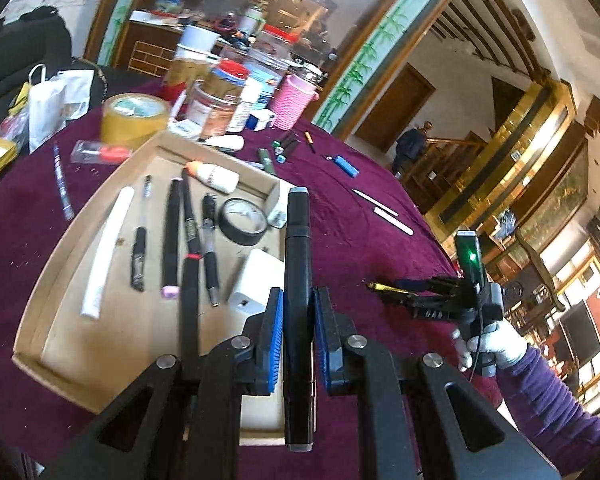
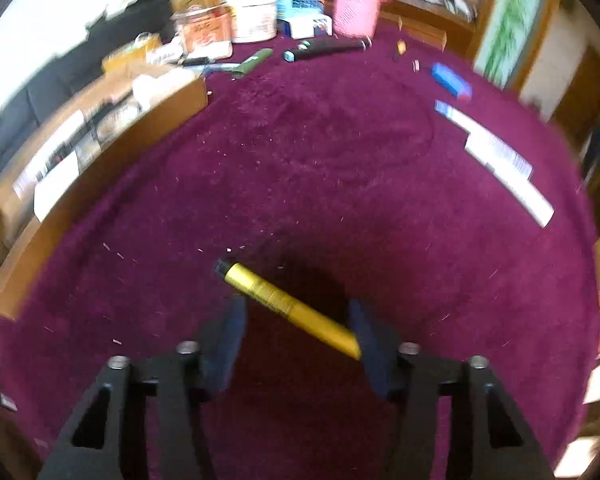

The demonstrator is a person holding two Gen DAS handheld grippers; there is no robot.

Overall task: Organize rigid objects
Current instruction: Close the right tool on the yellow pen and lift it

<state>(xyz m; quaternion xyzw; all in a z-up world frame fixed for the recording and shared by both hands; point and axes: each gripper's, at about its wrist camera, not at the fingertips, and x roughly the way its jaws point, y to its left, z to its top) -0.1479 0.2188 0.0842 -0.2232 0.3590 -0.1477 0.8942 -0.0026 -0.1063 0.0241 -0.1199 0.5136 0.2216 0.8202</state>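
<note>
Tray (image 1: pixel 80 248) is lying left of the left gripper (image 1: pixel 298 340), which is clamping a black marker (image 1: pixel 297 264) above its right edge. The right gripper (image 2: pixel 300 336), jaws apart, is straddling a yellow pen (image 2: pixel 288 306); centering before closing should help.

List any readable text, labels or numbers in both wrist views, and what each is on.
None can be read for certain.
Jars and tubs at the table's far edge: printed labels, too small.
White strips on the cloth: fine print, blurred.
Cardboard tray side stickers: blurred.
Yellow marker between the right tongs: dark print, blurred.
Black marker in the left tongs: no visible text.
</note>
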